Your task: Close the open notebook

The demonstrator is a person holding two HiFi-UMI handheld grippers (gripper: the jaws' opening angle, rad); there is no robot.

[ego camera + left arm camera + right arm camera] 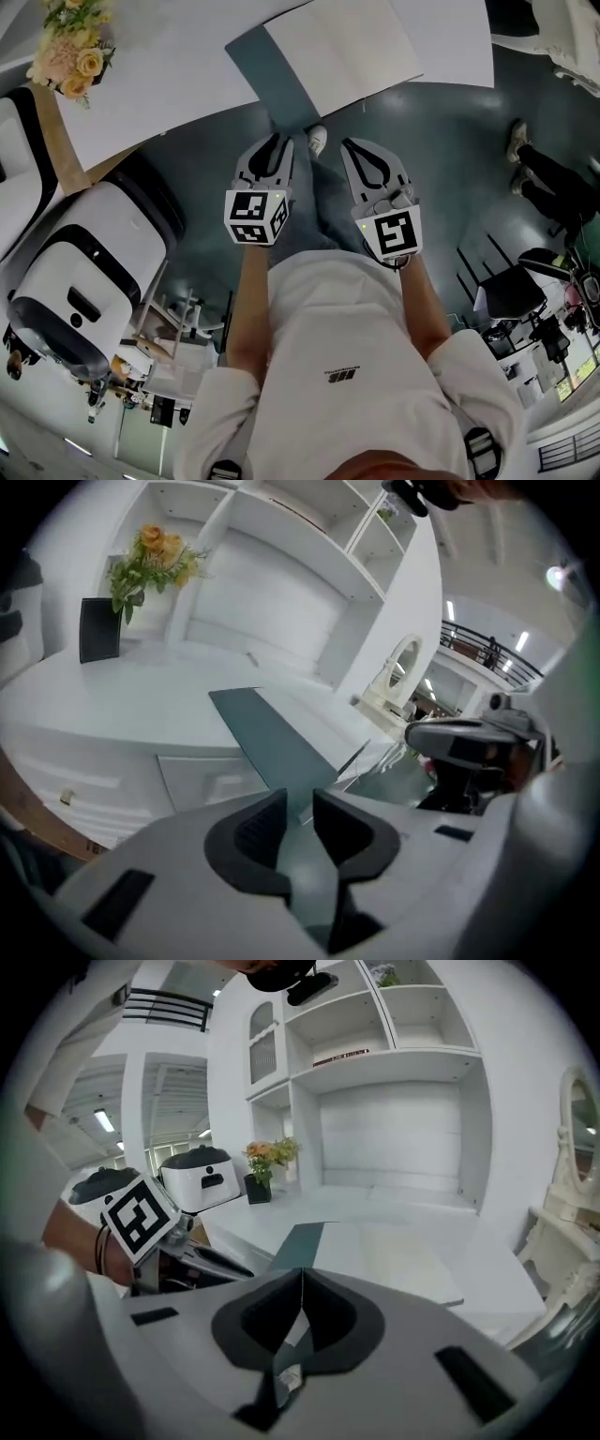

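Table (pixel 169 75) carried the notebook (pixel 342 47), open flat at its near edge, teal cover left. Nearer, left tool (pixel 274 150) stood slightly parted and right tool (pixel 356 155) pressed together, both empty. Likely the approach: next, catch one cover and fold it over.

**White tee, pale grey grippers**

The person wears a white short-sleeved T-shirt (pixel 347 319) with a small dark logo (pixel 343 375) on the chest, blue-grey trousers (pixel 323 211) and a white sneaker (pixel 317 141). The left gripper (pixel 278 142) and right gripper (pixel 352 147) are pale grey shells with black jaw pads. Each carries a black-and-white marker cube (pixel 255 217).
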